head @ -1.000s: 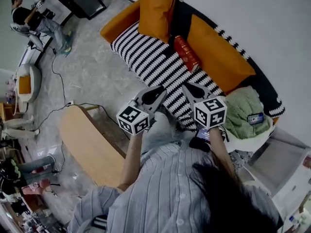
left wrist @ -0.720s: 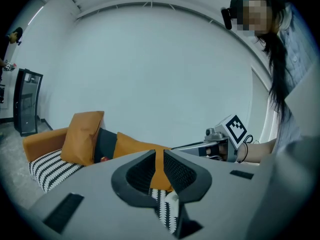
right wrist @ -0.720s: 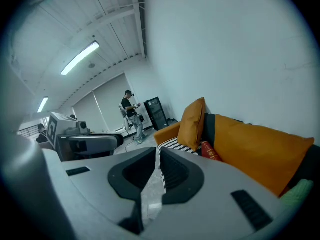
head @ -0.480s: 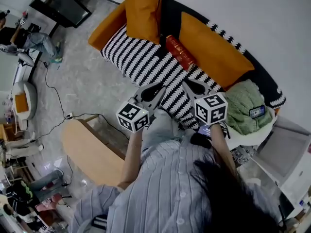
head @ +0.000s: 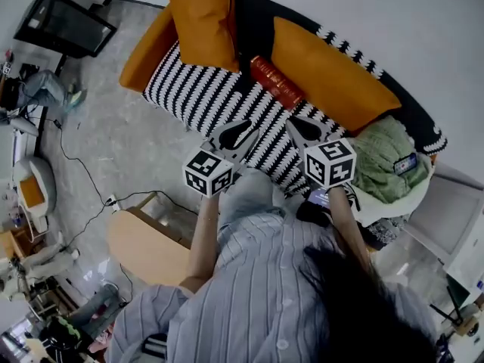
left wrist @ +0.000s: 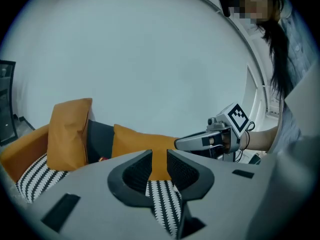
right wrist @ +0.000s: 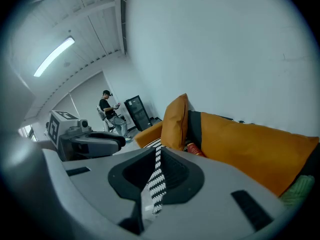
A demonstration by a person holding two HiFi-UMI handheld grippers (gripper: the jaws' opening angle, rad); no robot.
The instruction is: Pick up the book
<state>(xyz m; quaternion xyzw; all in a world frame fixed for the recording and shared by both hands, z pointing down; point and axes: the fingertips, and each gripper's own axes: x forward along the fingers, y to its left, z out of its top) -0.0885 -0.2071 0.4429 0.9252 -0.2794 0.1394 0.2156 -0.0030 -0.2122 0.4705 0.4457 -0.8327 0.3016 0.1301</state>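
Head view: a person in a striped shirt (head: 265, 293) stands before a sofa (head: 140, 51) with a black-and-white striped seat cover (head: 197, 97).

Task item: the red book (head: 276, 82) lies on the seat cover against the foot of the orange back cushion (head: 329, 74). A second orange cushion (head: 200, 17) stands upright at its 10 o'clock. The book is untouched.

Left tongs (head: 243, 132): held above the seat cover, well apart from the book, which lies at their 1 o'clock. In the left gripper view, the left tongs (left wrist: 159, 156) show a narrow gap. The jaws have just been opening, with nothing between the pads.

Right tongs (head: 304, 125): held level with the left pair, the book at their 11 o'clock. In the right gripper view, the right tongs (right wrist: 156, 156) are closed, empty, only a sliver of striped cover visible beyond them.

Other: a green cloth (head: 382, 165) at the sofa's far end carries a phone (head: 406, 162). A wooden tabletop (head: 147, 244) lies at 7 o'clock from the left tongs.
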